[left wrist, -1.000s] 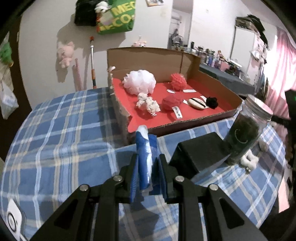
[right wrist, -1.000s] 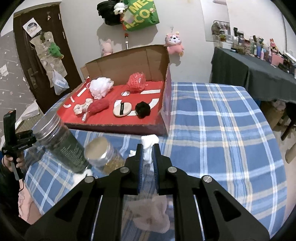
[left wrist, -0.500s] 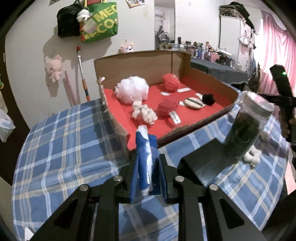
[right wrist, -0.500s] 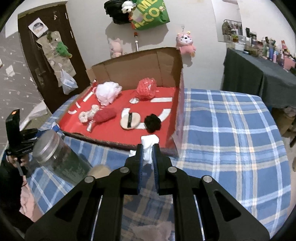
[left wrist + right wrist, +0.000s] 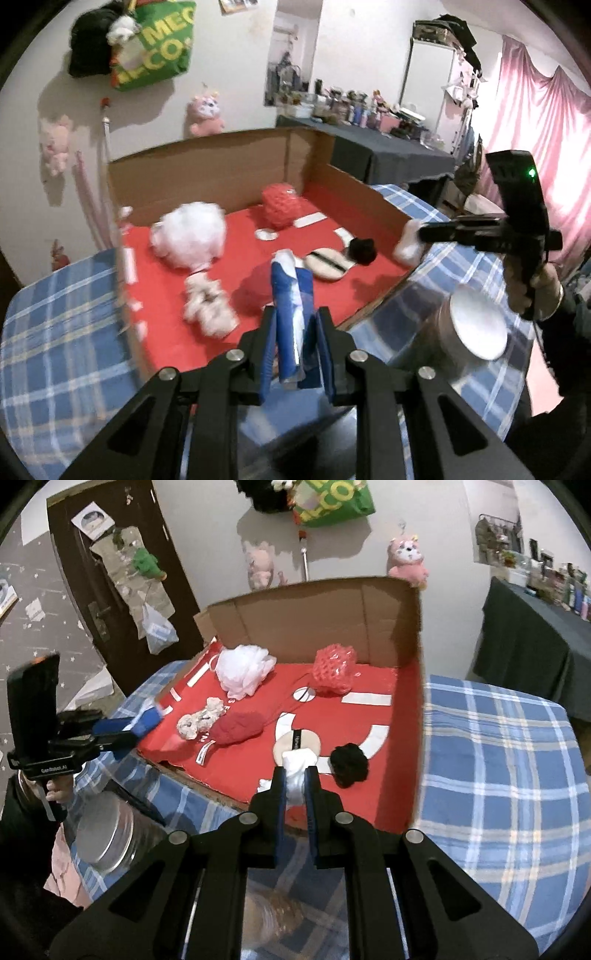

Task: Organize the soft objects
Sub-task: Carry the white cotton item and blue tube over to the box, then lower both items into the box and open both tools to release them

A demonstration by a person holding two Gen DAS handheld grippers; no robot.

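My left gripper (image 5: 293, 332) is shut on a blue and white soft object (image 5: 288, 295), held over the front edge of the red-lined cardboard box (image 5: 229, 173). My right gripper (image 5: 295, 786) is shut on a white soft object (image 5: 297, 766), held over the box's near edge (image 5: 415, 701). Inside the box lie a white puff (image 5: 243, 668), a red mesh ball (image 5: 332, 668), a red soft lump (image 5: 236, 729), a cream knotted piece (image 5: 199, 720), a round pad (image 5: 295, 744) and a black pom (image 5: 349, 766). The right gripper also shows in the left wrist view (image 5: 410, 240).
The box stands on a blue plaid tablecloth (image 5: 498, 757). A jar with a metal lid (image 5: 476, 328) stands by the box front, also in the right wrist view (image 5: 107, 834). A second jar (image 5: 273, 919) lies under my right gripper. A dark table (image 5: 535, 635) stands beyond.
Both grippers have moved forward and up with their objects, from above the tablecloth to over the box's front edge. The jars now lie below and behind the fingertips.
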